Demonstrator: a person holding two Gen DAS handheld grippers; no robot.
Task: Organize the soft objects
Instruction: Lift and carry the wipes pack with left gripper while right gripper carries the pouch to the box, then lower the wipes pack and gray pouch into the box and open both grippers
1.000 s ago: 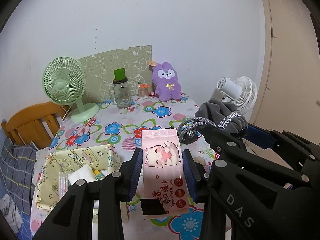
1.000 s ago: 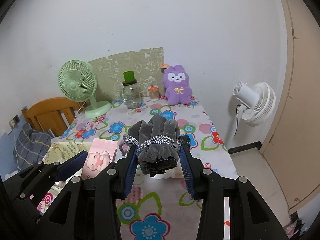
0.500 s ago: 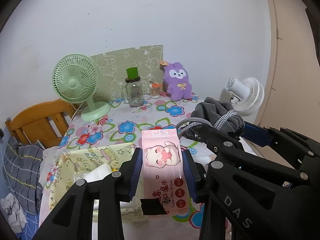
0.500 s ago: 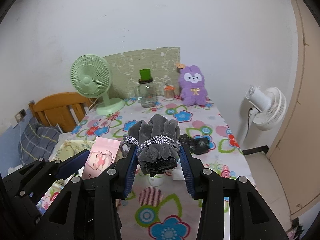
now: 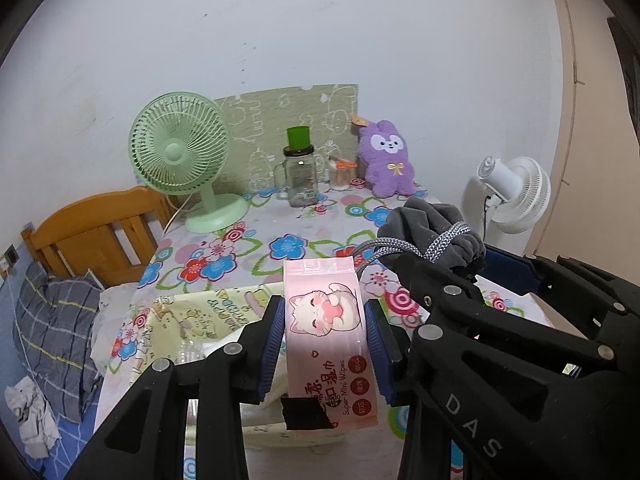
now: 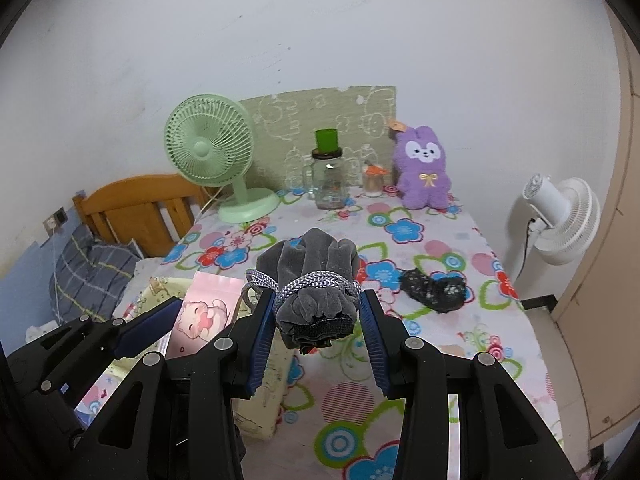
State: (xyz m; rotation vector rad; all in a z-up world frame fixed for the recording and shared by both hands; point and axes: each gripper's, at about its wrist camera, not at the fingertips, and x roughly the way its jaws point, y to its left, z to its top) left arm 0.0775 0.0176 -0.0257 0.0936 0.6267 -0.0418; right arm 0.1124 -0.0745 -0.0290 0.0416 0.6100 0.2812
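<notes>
Two soft things are in my claws at once. My left gripper (image 5: 325,340) pinches a pink pack of wet wipes (image 5: 326,336) between its blue pads, the pack standing upright with its cartoon cat facing me and a patch of black tape near its lower edge. My right gripper (image 6: 318,326) is clamped on a grey velvet pouch (image 6: 314,276) bound with a braided silver cord; the gathered top of the pouch bulges up above the pads. Both grippers are raised over the near part of the table with the flowered cloth (image 6: 436,256), side by side, the left one just beside the right.

Below my left gripper sits a pale yellow fabric box (image 5: 200,316) with a printed pattern, open at the top; a few small items lie inside, too unclear to name. On the cloth to the right of the pouch lies a small black speckled bundle (image 6: 434,290), apart from both claws. At the far edge of the table stand a green desk fan (image 6: 212,152), a glass jar (image 6: 329,184) with a green cup on its lid, and a purple plush rabbit (image 6: 424,168) against the wall.
</notes>
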